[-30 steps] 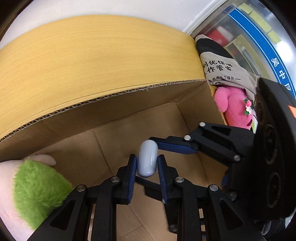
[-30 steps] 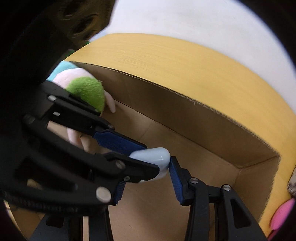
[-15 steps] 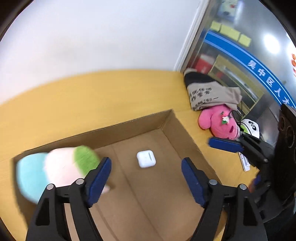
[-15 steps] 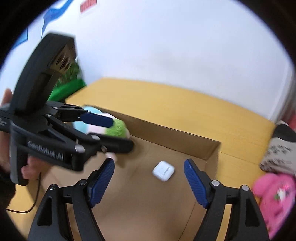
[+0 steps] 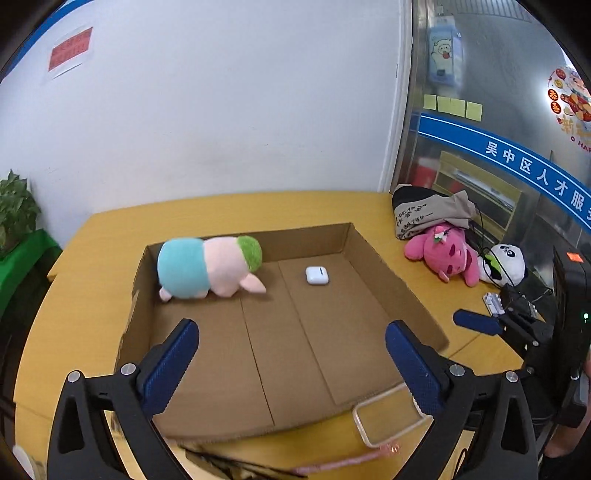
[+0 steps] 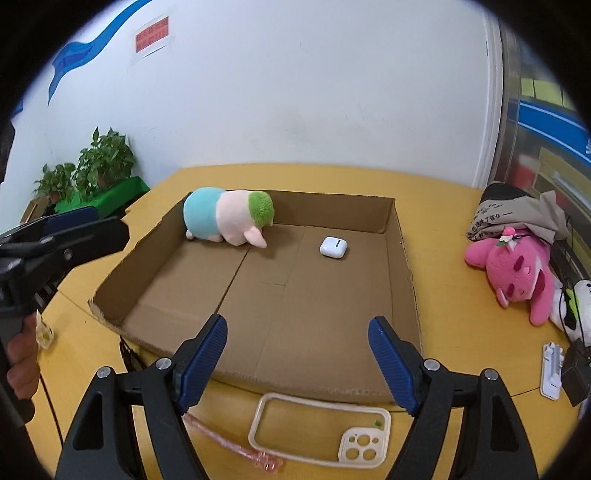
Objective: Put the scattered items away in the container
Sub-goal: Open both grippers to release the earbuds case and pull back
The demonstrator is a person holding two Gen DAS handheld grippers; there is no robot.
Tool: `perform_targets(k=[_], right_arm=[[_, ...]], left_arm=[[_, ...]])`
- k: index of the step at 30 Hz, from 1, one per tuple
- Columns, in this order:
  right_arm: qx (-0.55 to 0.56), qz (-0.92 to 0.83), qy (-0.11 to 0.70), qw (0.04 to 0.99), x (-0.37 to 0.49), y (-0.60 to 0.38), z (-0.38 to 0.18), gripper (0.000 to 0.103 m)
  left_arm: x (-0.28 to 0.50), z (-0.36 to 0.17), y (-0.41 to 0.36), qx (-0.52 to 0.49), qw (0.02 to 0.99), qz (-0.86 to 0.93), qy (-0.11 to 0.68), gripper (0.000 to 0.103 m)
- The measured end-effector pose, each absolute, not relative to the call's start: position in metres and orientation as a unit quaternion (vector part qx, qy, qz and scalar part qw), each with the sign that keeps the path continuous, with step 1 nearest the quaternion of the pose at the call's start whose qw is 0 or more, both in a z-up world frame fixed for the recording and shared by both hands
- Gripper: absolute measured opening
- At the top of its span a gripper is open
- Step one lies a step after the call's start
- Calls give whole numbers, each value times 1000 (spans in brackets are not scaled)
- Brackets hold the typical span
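Cardboard box, shallow and low-walled, lies ahead of both spread jaws and holds the pastel plush toy at its far left and the white earbud case far beyond the right gripper, whose jaws stand open and empty. The left gripper has just been opening wide, nothing between its pads. The cream phone case, thin, open-backed and flat on the table just under the right jaws, could skid or flex out of a pinch if the pads close on its flimsy rim.

Yellow wooden table pushed up against a plain white wall. Red notice taped up high. Potted plants on a green stand off to the left. Yellow sticky notes on the glass partition at right.
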State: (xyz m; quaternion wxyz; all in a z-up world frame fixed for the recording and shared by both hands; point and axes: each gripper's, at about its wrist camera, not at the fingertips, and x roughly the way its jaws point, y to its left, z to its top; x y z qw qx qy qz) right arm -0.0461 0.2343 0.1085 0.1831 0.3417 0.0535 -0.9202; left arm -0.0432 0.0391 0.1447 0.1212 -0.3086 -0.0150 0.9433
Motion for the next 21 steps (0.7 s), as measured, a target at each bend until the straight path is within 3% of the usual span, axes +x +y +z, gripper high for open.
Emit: perform_targets(k=[6,21], right_arm=[[333,-922,64,189,-21,237,106,79],[331,-922,69,187,-11,244,102,79]], left_arm=[[-8,140,44,-305,116,945,-25,102],[-6,128,55,-320,117,939,-40,102]])
